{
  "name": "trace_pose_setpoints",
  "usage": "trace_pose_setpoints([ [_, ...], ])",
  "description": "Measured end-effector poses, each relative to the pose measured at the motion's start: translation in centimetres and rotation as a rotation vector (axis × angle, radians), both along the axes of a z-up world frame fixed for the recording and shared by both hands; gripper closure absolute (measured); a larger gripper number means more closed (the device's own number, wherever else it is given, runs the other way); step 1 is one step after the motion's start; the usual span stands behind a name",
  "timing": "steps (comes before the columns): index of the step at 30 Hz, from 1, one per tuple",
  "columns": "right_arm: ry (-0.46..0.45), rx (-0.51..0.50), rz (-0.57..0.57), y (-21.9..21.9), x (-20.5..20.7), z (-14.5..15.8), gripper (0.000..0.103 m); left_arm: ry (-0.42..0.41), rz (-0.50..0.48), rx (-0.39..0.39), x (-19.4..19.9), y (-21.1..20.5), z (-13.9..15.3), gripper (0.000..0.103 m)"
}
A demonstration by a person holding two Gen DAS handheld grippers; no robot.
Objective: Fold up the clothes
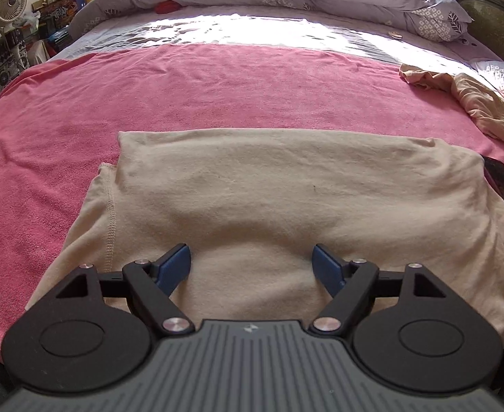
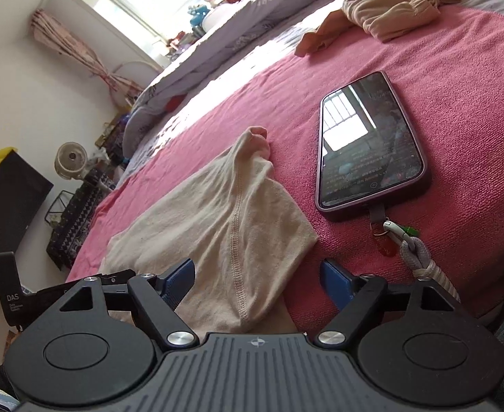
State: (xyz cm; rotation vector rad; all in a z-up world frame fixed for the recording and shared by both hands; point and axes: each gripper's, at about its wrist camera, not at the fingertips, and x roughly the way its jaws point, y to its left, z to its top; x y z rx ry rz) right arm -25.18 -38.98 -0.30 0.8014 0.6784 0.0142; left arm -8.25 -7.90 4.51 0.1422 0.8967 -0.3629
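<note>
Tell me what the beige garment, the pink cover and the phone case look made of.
Beige garment: soft matte knit, likely cotton jersey; fine fuzzy surface, overlock seam, limp folds.
Pink cover: looks like terry or a napped cotton blanket; looped, grainy texture, no sheen.
Phone case: dark purple, smooth and slightly glossy, probably silicone or soft plastic; rounded raised rim around the glass.

— Left gripper (image 1: 252, 267)?
— Jaws spread wide, blue fingertips (image 1: 174, 266) well apart, nothing pinched between. Pointed forward and low, black linkages splayed to either side of the grey ribbed body.

— And the right gripper (image 2: 257, 283)?
— Same stance: gaping, blue pads (image 2: 336, 283) far from each other, clamping nothing. Tilted, held low and near level. Part of the other gripper visible at far left of the right wrist view.
</note>
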Motion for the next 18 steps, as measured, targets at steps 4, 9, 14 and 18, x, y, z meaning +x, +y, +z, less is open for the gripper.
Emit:
trace_pose_setpoints([
  [4,-0.003,0.081,0.052,0.1,0.5,-0.5,0.022,0.001,-0.007,-0.014,-0.1,0.3,-0.1,0.023],
  [9,-0.012,0.176,0.007,-0.9,1.1,-1.3,0.024,-0.002,-0.015,-0.022,0.0,0.7,-0.3,0.021],
  [14,-0.021,0.235,-0.017,-1.5,1.7,-1.8,0.033,-0.003,-0.017,-0.027,0.0,0.8,-0.2,0.021],
  [18,0.002,0.256,0.016,-1.3,2.0,-2.0,0.071,0.003,-0.015,-0.038,0.1,1.3,-0.1,0.020],
])
